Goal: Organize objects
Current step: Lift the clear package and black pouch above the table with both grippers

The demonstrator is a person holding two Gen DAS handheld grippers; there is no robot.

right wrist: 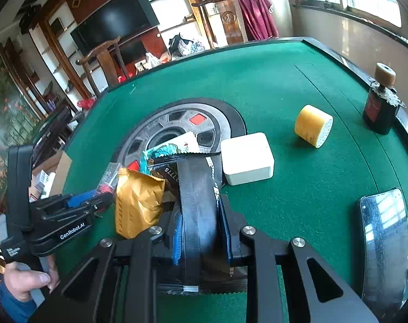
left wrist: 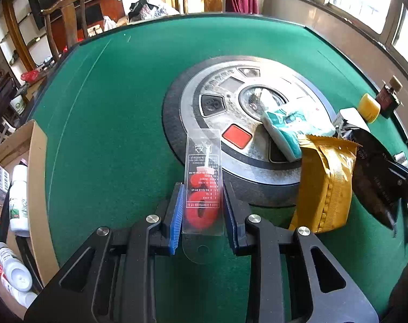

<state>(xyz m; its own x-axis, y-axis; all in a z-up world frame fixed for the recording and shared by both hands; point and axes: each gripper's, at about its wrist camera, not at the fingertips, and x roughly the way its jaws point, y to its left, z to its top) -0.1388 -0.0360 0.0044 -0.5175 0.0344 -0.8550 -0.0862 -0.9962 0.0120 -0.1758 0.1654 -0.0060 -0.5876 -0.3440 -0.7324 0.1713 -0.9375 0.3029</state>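
Clear blister pack (left wrist: 203,185) holding red ring-shaped pieces, standing tilted between the fingers (left wrist: 176,212) of the left gripper (left wrist: 202,215), which are drawn in narrow against its two long edges; the pack is judged light, thin and slippery, liable to bow or slide out if squeezed at the flat faces, so the stiffer sealed edges near the lower half are the sound place to hold. To its right, a black foil pouch (right wrist: 198,196) is clamped between the narrow fingers of the right gripper (right wrist: 202,231), taken across its middle; the pouch looks soft and crinkly, likely to sag at both ends. Beside it a gold foil packet (right wrist: 138,204) leans upright, and a teal-and-white packet (left wrist: 287,129) lies on the round metal centre plate (left wrist: 230,102) of the green felt surface (left wrist: 109,107). Farther out stand a white box (right wrist: 247,158), a yellow jar (right wrist: 313,125) on its side, and a dark bottle (right wrist: 380,110). An open cardboard box (left wrist: 38,177) of bottles and cartons at the left edge is the probable destination
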